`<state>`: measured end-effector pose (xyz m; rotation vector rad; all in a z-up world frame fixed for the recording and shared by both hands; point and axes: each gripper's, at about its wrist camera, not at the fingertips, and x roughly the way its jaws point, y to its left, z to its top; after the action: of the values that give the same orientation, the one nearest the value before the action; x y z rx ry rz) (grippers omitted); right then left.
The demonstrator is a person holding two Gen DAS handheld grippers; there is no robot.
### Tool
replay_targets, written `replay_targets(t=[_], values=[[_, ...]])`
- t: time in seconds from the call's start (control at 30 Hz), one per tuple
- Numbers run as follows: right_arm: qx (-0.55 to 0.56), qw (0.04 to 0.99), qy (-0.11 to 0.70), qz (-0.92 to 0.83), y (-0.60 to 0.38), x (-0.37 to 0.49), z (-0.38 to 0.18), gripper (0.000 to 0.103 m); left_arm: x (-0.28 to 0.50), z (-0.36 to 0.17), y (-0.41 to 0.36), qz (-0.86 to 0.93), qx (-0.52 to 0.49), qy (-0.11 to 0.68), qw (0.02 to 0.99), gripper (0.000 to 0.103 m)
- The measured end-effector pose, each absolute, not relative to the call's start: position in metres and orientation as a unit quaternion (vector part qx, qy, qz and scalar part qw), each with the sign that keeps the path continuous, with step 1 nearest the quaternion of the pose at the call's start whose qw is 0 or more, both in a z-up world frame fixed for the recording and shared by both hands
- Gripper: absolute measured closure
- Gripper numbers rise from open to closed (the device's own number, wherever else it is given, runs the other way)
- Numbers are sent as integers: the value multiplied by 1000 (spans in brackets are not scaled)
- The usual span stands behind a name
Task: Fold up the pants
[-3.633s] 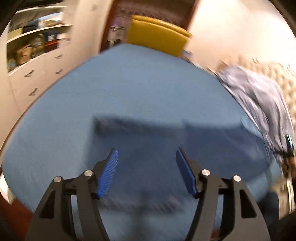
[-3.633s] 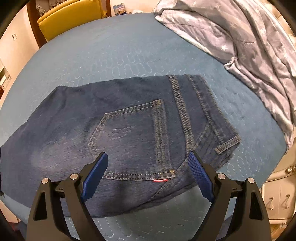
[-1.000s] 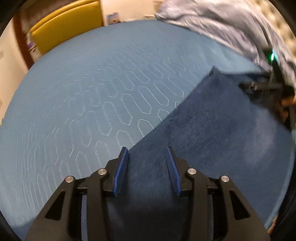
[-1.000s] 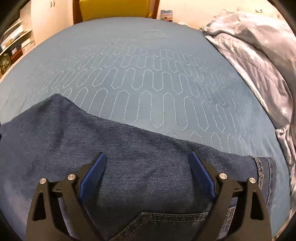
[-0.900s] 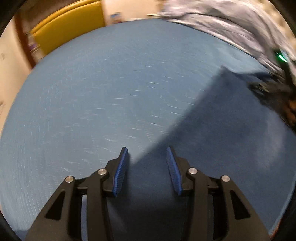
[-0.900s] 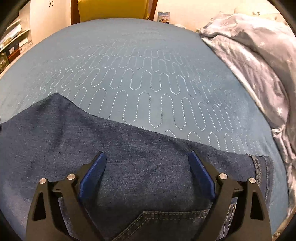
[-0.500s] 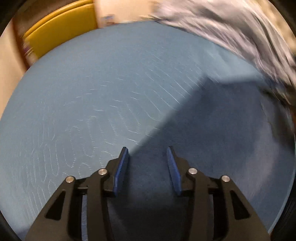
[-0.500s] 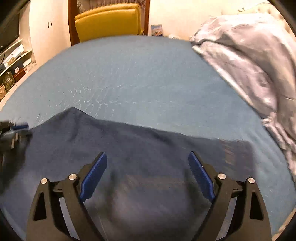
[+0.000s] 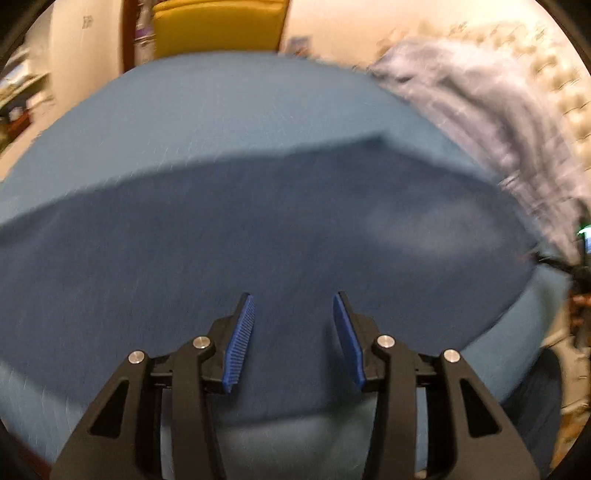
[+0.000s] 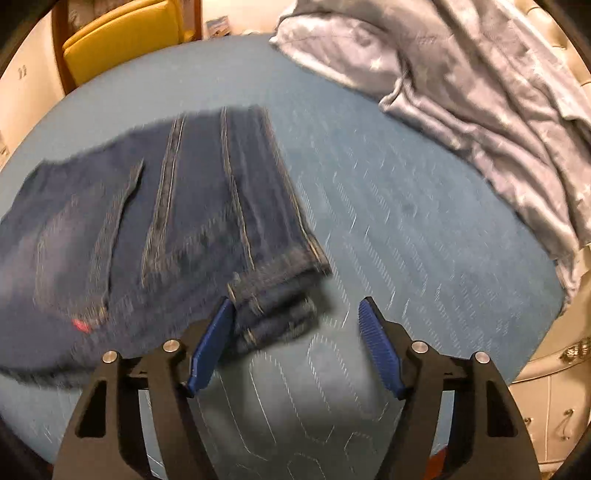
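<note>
The jeans lie flat on the blue quilted bed, folded along their length so that the back pocket and the seat seams face up; they occupy the near left part of the mattress in the right wrist view, with the waistband stacked in two or three layers at the end nearest the camera. The right claw hangs just above the bed with its jaws spread wide, empty, the left finger almost at the waistband stack and the right finger over bare mattress. The left claw is likewise spread and empty, poised low over the plain leg end of the jeans; both views are blurred. A grey star-print duvet is heaped along the far right edge of the bed, well apart from the garment, and a yellow chair stands beyond the far edge. Judgement on handling: denim of this weight is limp but dense, drapes rather than holds shape, and is not slippery against ribbed pads. The layered waistband is the firmest hold but thick, so the jaws need a wide bite over all layers; the matching hold is the leg hem, both layers together. Pinching one layer alone would likely peel the fold open.
</note>
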<state>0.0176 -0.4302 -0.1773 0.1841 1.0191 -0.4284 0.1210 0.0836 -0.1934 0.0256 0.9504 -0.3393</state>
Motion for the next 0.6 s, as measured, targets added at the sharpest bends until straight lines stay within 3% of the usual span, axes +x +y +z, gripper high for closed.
replay_targets(t=[0.13, 0.27, 0.37, 0.6], values=[[110, 857, 460, -207, -426, -5, -158, 36, 90, -188, 76, -138, -24, 449, 882, 59], [170, 871, 435, -154, -417, -23, -143, 36, 75, -166, 15, -219, -26, 422, 879, 59], [218, 868, 430, -120, -415, -22, -145, 42, 62, -172, -54, -282, 34, 411, 866, 59], [265, 849, 446, -99, -404, -11, -159, 42, 33, -185, -138, -357, 137, 359, 852, 62]])
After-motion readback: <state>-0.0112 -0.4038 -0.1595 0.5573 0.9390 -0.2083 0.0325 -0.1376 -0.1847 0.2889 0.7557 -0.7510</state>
